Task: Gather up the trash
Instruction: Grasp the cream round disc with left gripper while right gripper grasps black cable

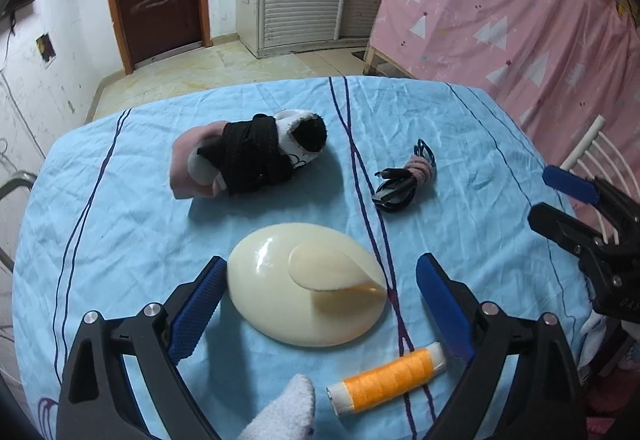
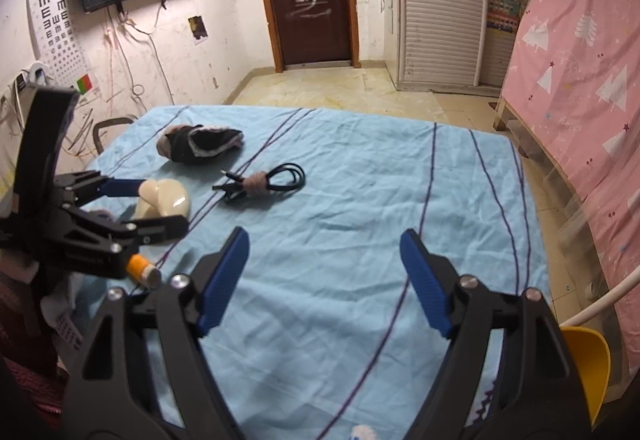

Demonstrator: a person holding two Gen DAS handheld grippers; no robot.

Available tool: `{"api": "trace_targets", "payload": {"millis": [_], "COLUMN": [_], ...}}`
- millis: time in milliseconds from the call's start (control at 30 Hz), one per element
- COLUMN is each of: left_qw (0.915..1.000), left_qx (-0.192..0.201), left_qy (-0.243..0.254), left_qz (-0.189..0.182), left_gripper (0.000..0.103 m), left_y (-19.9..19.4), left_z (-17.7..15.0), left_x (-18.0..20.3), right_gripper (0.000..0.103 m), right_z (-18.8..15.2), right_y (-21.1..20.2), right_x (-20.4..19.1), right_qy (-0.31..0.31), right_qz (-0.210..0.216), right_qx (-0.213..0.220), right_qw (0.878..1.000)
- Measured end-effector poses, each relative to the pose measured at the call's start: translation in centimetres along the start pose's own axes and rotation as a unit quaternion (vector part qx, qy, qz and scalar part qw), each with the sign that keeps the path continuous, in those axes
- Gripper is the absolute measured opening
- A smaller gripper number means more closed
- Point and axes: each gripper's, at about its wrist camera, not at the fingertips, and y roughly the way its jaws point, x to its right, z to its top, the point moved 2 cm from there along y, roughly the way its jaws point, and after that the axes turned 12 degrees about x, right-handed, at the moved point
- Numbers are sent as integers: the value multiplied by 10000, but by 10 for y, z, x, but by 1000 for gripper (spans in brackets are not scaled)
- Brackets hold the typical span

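Cloth (image 2: 360, 199) lies bare around the right gripper (image 2: 324, 280), jaws spread, near the table's right edge. Left gripper (image 1: 320, 304), spread too, flanks a glossy cream oval dish (image 1: 306, 284) (perhaps a soap holder), orange thread spool (image 1: 386, 378) beside.

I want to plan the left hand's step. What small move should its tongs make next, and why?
Probably ease the left tongs forward and shut them on the cream oval dish. They are open with a blue pad on each side of it, while the right tongs are open over bare blue cloth.
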Motion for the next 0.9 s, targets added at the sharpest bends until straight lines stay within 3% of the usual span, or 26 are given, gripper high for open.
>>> {"api": "trace_targets", "payload": {"millis": [133,200,333,667,900], "left_qw": [9997,9990,9983,9990,9973], "left_qx": [34,88,110,435,609], "left_qy": [219,383,561,-74,-401], "left_qz": [113,206,132,36,-22], "left_gripper": [83,70,70,69,69], "left_y": [1,0,-2,-29,-43], "left_z": [-2,-2,-4,-2,-1], "left_x": [5,10,16,-13,-34], "right_gripper": [75,75,76,87,92], "right_z": [2,4,9,22,25], "right_y": [7,10,19,54,88], "right_x": [-5,-6,-13,-40,-52], "right_qy": [-36,-54,-138,-462,-729], "right_qz": [48,66,148,560,579], "right_qx": [-29,-46,-78,-388,-752], "right_qw": [10000,10000,9998,9966,9928]}}
